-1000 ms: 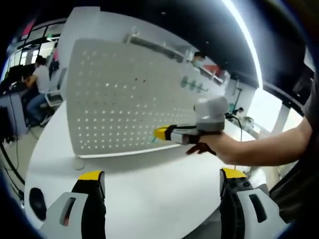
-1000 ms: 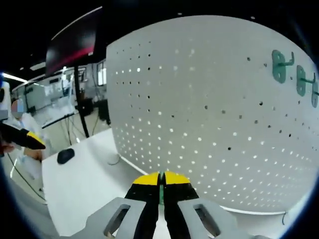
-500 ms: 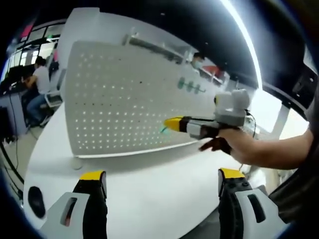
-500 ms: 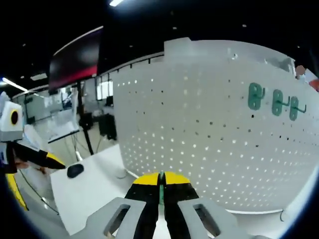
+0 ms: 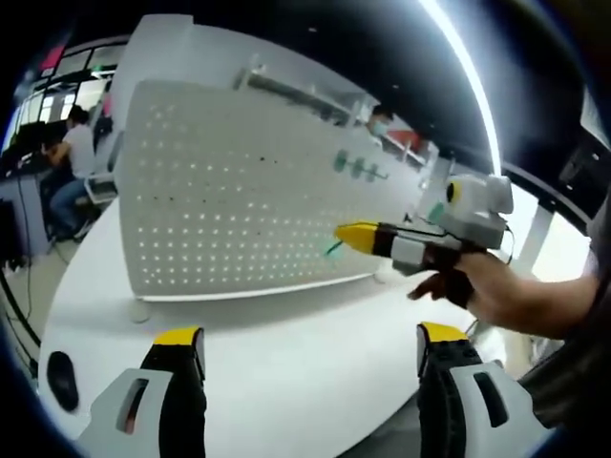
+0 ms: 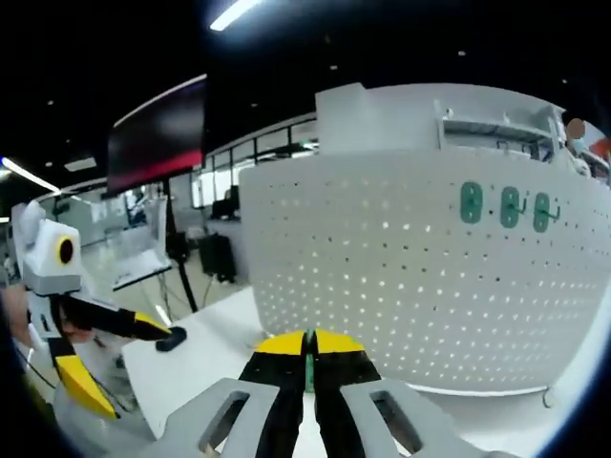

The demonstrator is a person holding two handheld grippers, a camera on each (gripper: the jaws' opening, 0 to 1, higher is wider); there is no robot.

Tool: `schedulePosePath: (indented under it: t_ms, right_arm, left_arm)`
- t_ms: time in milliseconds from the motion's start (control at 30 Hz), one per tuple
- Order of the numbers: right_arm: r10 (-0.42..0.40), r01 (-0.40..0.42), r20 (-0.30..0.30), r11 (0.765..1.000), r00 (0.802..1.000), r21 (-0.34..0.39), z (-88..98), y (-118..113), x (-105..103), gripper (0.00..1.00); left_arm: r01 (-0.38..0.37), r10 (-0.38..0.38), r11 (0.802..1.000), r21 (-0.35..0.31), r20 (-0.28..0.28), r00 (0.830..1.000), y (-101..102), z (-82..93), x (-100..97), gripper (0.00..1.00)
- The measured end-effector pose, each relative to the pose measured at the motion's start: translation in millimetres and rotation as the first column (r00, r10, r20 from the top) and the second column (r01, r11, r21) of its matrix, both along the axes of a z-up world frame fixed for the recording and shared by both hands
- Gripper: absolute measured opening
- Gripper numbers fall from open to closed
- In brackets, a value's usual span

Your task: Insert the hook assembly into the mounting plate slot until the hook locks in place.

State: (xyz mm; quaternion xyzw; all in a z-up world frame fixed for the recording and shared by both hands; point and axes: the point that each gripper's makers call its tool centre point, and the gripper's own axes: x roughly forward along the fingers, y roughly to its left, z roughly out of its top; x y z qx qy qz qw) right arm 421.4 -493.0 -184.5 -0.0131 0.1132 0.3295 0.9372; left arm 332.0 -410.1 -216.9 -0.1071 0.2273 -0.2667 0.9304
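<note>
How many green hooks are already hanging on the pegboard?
3 on the pegboard, in a row near its upper right: hook one, hook two, hook three. A fourth sits between the right gripper fingers.

Left gripper (image 5: 307,345): jaws spread wide apart, yellow tips up, nothing between them; in the right gripper view it shows at far left (image 6: 122,358), jaws splayed. Right gripper (image 6: 307,345): jaws pressed together, a thin green sliver pinched at the tips. In the left gripper view it comes in from the right (image 5: 346,236), level, gripped by a hand (image 5: 482,288) with bare forearm behind.
</note>
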Motion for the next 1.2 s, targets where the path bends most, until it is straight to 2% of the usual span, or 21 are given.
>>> schedulePosePath:
  t_ms: [300, 400, 467, 533, 867, 1067, 1200]
  right_arm:
    - [0.021, -0.022, 0.018, 0.999, 1.0, 0.024, 11.5, 2, -29, 0.0]
    - [0.045, -0.045, 0.029, 0.999, 0.999, -0.001, 8.6, 6, -37, 0.0]
    - [0.051, -0.052, 0.023, 0.998, 0.998, 0.021, 9.2, 6, -42, 0.0]
    - [0.056, -0.057, 0.034, 0.998, 0.998, 0.003, 8.9, 8, -47, 0.0]
    - [0.084, -0.085, 0.02, 0.994, 0.996, 0.064, 14.0, 21, -75, 0.0]
    - [0.108, -0.109, 0.027, 0.991, 0.994, 0.079, 17.9, 29, -85, 0.0]
    - [0.124, -0.126, 0.03, 0.987, 0.992, 0.097, 21.6, 33, -90, 0.0]
  left_arm:
    - [0.008, -0.008, 1.0, 0.002, 0.003, 1.0, -7, 1.0, -2.5, 0.93]
    - [0.005, -0.005, 1.0, 0.006, 0.004, 1.0, -8, 1.3, -1.8, 0.93]
    - [0.009, -0.009, 1.0, 0.006, 0.002, 1.0, -9, 1.1, -1.8, 0.93]
    - [0.015, -0.015, 1.0, 0.012, 0.001, 1.0, -11, 0.5, -2.1, 0.93]
    - [0.027, -0.027, 1.0, 0.016, -0.008, 1.0, -19, -1.8, -2.7, 0.92]
    - [0.034, -0.034, 0.999, -0.002, -0.016, 0.999, -22, -0.9, -2.4, 0.86]
    - [0.037, -0.039, 0.997, -0.061, -0.025, 0.999, -25, 3.4, -2.8, 0.82]
